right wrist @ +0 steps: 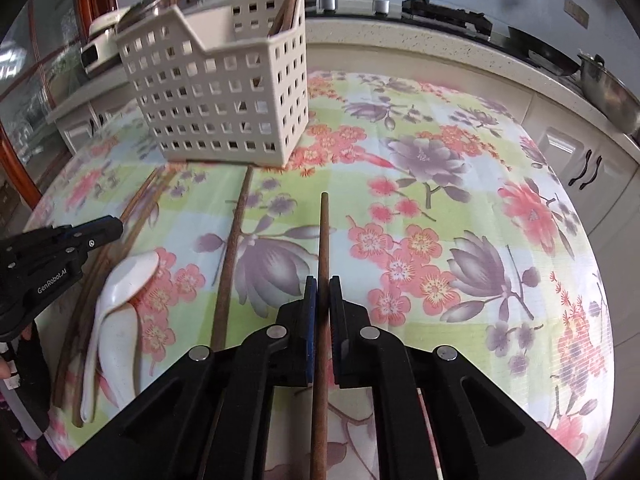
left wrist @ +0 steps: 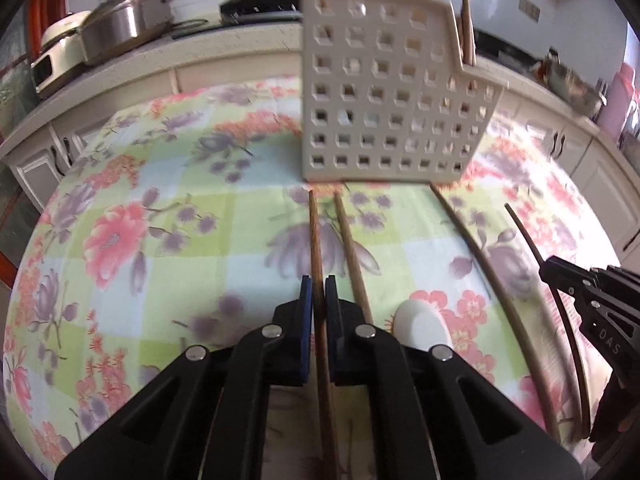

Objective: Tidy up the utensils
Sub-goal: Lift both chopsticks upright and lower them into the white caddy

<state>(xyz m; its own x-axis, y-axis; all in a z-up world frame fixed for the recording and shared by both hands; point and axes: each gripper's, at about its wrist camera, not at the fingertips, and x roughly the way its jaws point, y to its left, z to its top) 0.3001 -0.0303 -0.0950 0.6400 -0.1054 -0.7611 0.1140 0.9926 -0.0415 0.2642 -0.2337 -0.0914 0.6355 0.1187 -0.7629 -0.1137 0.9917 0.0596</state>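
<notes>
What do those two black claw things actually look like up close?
Both are matte black plastic with silver round screw heads. The left gripper and right gripper each have two narrow fingers lined with blue pads. White lettering reads "GenRobot.AI" on the left one's side and "DAS" on the right's.

The near end of the chopstick (left wrist: 320,280) between the left tongs (left wrist: 319,286) ran out under the tool body, and so did that of the chopstick (right wrist: 323,248) in the right tongs (right wrist: 322,286). Sticks in the basket (right wrist: 224,92) were cut off by the top edge. The spoon (left wrist: 420,326) was half hidden behind a finger (left wrist: 344,320). The kitchen worktop (left wrist: 240,46) appliances were blurred.
</notes>
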